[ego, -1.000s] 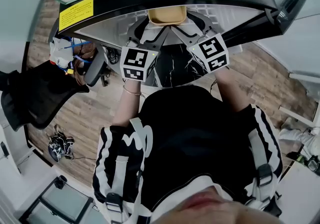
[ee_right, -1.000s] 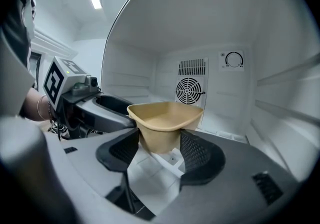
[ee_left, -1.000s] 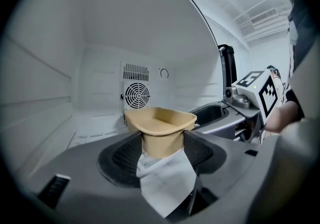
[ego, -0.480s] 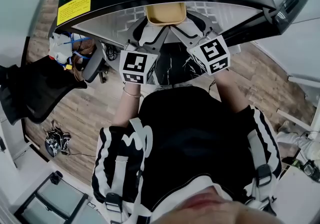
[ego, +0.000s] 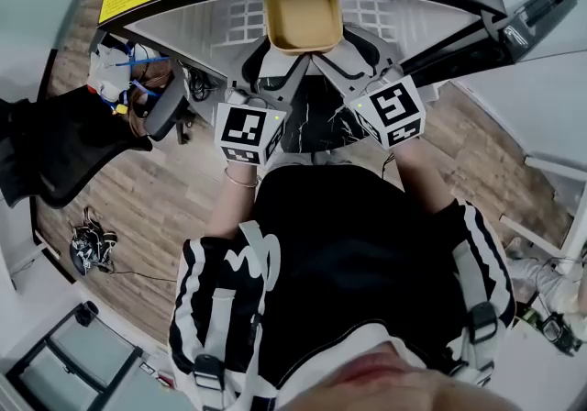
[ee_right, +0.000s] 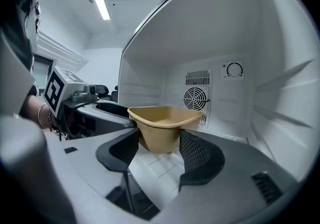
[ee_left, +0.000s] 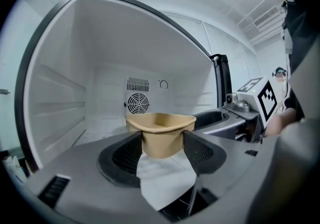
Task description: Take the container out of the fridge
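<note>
The container [ego: 304, 19] is held inside the fridge [ee_left: 100, 43], clenched in the jaws of left gripper [ee_left: 162, 140] and right gripper [ee_right: 159, 138]; a level joint withdrawal seems required next.

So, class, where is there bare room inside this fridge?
Bare white fridge floor lies between the tan fibre container and the ribbed side wall, and behind it towards the fan grille. Crowded front: left gripper and right gripper.

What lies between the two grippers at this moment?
The tan container: left gripper and right gripper each clamp it, seen in the head view and both gripper views.
</note>
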A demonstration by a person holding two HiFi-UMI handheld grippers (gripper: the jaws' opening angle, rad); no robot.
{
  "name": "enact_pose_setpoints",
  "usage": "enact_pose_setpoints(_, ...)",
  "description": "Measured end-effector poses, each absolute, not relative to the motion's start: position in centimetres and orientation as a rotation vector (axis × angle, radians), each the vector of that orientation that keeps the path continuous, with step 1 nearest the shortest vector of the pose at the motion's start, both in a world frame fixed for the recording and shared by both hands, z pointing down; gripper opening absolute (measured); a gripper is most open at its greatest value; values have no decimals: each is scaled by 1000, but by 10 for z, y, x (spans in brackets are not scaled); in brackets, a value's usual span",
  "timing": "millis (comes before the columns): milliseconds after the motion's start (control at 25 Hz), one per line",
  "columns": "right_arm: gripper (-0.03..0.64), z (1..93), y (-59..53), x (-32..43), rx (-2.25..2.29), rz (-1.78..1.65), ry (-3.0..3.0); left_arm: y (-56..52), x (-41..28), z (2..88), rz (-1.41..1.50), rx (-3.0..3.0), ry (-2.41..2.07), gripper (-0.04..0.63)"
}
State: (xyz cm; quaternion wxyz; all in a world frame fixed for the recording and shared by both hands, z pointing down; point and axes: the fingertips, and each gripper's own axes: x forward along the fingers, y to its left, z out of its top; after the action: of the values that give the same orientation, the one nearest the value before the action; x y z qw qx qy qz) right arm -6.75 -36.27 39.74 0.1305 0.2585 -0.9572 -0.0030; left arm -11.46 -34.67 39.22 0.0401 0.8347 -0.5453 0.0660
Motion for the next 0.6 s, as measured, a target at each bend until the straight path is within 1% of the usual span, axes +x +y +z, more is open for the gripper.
enact_pose_setpoints(600, 261, 378, -324, -59, 771, -25, -2834, -309, -106, 370, 152, 2606, -1695, 265)
